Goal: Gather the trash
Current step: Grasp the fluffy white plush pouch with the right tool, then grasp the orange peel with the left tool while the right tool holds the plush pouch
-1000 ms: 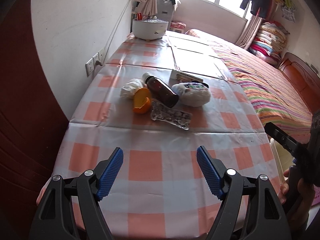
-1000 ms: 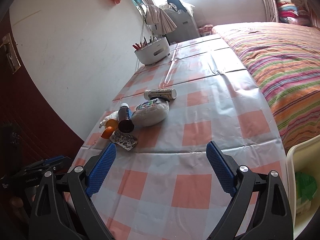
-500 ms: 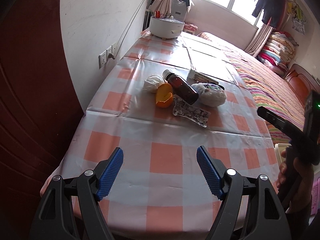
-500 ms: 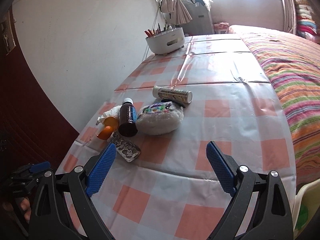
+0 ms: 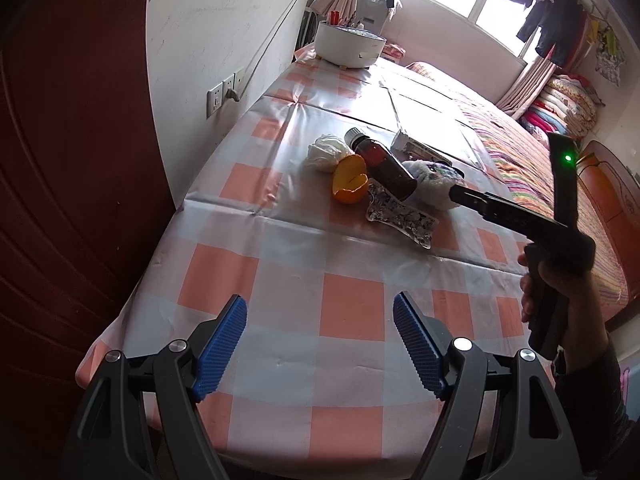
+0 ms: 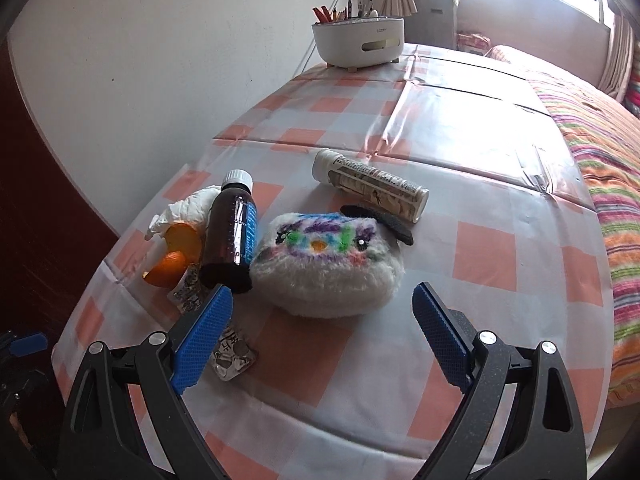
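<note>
A pile lies on the checked tablecloth (image 5: 352,312): a crumpled white tissue (image 5: 325,151), orange peel (image 5: 349,184), a brown medicine bottle (image 5: 382,164), an empty blister pack (image 5: 400,216), a fluffy white plush (image 6: 326,264) and a white tube (image 6: 370,184). My left gripper (image 5: 320,344) is open and empty above the near end of the table. My right gripper (image 6: 322,336) is open and empty, just short of the plush; its left finger overlaps the blister pack (image 6: 232,354). The right gripper also shows in the left wrist view (image 5: 516,216).
A white pen holder (image 6: 358,42) stands at the far end of the table. A white wall with a socket (image 5: 220,96) runs along the left. A bed with a striped cover (image 6: 612,184) lies to the right. A dark red door (image 5: 60,200) is at left.
My right gripper has moved forward and down to the pile, so the plush and bottle now fill its view. My left gripper has pulled back and turned left.
</note>
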A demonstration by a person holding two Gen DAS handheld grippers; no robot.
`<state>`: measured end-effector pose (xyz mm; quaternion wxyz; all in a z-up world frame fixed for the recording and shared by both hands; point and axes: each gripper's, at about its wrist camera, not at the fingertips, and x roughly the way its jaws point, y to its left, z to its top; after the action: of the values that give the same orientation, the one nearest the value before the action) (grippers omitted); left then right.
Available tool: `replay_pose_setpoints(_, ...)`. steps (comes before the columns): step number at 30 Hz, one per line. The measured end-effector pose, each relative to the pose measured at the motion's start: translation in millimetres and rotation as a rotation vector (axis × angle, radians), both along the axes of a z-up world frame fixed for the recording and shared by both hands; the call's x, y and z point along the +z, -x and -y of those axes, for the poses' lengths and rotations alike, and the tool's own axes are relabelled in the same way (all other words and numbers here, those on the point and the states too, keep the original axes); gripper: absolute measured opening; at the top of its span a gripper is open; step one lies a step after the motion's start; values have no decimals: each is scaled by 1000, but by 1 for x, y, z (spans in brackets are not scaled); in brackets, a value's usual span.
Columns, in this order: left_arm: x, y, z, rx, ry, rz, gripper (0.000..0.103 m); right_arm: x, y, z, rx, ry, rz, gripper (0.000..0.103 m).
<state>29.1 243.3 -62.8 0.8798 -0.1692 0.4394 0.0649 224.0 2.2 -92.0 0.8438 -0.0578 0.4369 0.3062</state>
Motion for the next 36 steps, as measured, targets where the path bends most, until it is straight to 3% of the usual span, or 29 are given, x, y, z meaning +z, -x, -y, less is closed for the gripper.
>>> replay_pose_setpoints(9,-5,-3,-3,6,27,-10,74,-15,-24,-22,29,67,-35,90)
replay_pose_setpoints(17,-6,-4,-1,3,42,-19,74,-16,-19,-12,30,68,-24,68)
replay_pose_setpoints(26,-7,-11,12,-24,42,-8,74,1,24,57,-43,-115,-57,66)
replay_pose_setpoints(36,-2,-37,19,-39,26,16,74,13,87,99,-80,-258,-70,66)
